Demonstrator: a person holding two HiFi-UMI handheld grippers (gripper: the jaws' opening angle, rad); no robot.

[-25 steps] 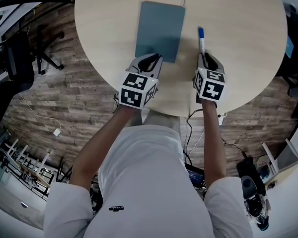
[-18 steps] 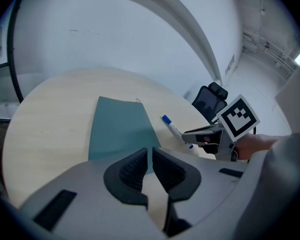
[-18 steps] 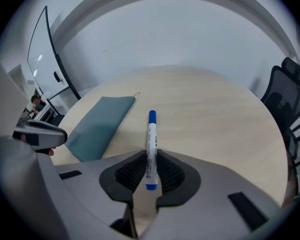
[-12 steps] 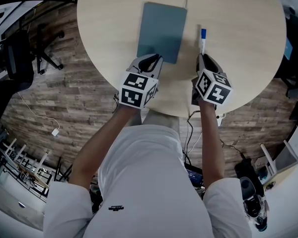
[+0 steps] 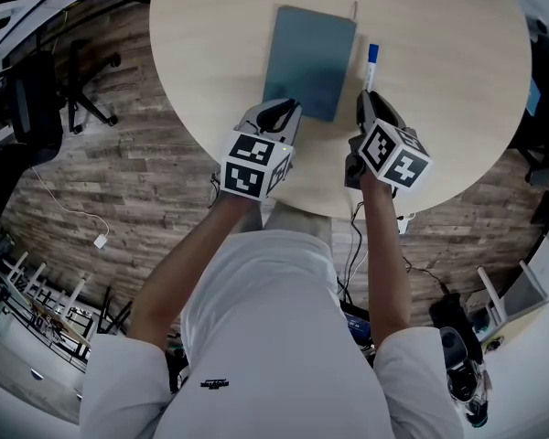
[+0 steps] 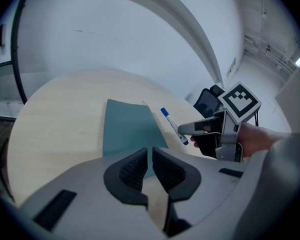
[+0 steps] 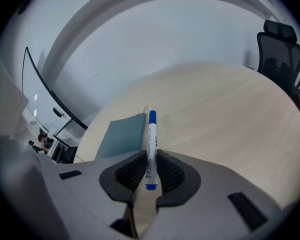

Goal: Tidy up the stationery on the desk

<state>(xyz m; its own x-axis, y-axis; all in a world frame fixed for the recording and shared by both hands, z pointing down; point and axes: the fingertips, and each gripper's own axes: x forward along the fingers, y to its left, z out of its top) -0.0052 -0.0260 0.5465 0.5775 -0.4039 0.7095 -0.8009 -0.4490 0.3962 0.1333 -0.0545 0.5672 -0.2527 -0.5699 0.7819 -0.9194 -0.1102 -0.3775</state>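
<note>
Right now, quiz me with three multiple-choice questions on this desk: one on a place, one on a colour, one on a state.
1. In the head view, the notebook lies where from the marker? A left B right C underneath
2. Marker cap colour? A red B blue C green
3. The right gripper is: A open B shut on the marker C shut on the notebook
Answers: A, the notebook sits left of it; B, the cap shows blue; B, its pads clamp the marker's barrel.
</note>
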